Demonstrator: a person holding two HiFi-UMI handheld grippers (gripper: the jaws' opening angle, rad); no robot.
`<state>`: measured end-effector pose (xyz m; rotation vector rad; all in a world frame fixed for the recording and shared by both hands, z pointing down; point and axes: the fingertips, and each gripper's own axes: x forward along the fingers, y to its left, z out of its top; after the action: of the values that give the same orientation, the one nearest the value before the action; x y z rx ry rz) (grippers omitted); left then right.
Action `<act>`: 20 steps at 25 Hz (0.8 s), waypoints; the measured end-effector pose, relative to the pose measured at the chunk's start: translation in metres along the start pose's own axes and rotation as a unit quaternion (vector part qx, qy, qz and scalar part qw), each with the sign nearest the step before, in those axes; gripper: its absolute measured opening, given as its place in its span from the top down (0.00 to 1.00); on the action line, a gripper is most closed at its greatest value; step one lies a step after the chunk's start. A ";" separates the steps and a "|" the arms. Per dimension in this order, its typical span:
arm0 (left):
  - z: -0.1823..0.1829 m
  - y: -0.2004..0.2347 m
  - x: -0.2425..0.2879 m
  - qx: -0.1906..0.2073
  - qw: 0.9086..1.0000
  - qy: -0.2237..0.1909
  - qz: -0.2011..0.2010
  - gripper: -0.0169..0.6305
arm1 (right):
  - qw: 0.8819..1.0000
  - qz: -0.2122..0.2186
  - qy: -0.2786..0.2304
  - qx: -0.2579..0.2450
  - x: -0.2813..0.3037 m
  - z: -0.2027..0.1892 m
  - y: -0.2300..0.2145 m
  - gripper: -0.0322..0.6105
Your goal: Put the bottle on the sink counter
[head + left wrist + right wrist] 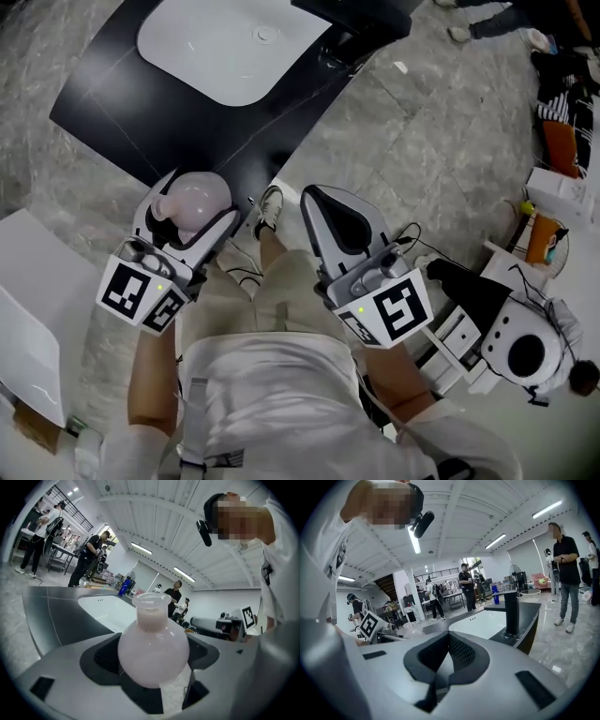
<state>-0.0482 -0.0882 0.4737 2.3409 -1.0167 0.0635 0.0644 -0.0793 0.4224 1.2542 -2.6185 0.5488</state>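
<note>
A round pale-pink bottle (pixel 195 201) with a short neck sits between the jaws of my left gripper (pixel 192 217), which is shut on its belly. In the left gripper view the bottle (pixel 153 648) fills the middle, neck pointing away from the camera. The black sink counter (pixel 141 112) with its white basin (pixel 230 47) lies ahead of both grippers, beyond the bottle. My right gripper (pixel 317 202) is held to the right of the left one, shut with nothing in it; its dark pads meet in the right gripper view (pixel 445 663). The black faucet (pixel 511 613) stands by the basin (pixel 483 623).
The counter (pixel 51 616) and basin (pixel 105 611) show behind the bottle. A white box (pixel 28 328) sits at the left and a white and black machine (pixel 525 352) at the right. My shoe (pixel 270 208) is between the grippers. Several people stand farther off.
</note>
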 end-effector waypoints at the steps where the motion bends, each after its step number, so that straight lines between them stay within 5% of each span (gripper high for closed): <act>1: -0.010 0.004 0.003 0.009 1.000 0.011 0.009 0.35 | 1.000 0.002 0.001 0.002 0.002 -0.004 0.000 0.93; 16: -0.070 0.026 0.027 0.134 0.984 0.083 0.085 0.35 | 0.999 0.019 0.029 0.026 0.009 -0.043 -0.025 0.94; 20: -0.079 0.023 0.031 0.136 0.981 0.105 0.092 0.35 | 0.999 0.018 0.035 0.031 0.009 -0.050 -0.032 0.94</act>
<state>-0.0277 -0.0796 0.5594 2.4079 -1.1741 0.5404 0.0843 -0.0844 0.4792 1.1840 -2.5903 0.6723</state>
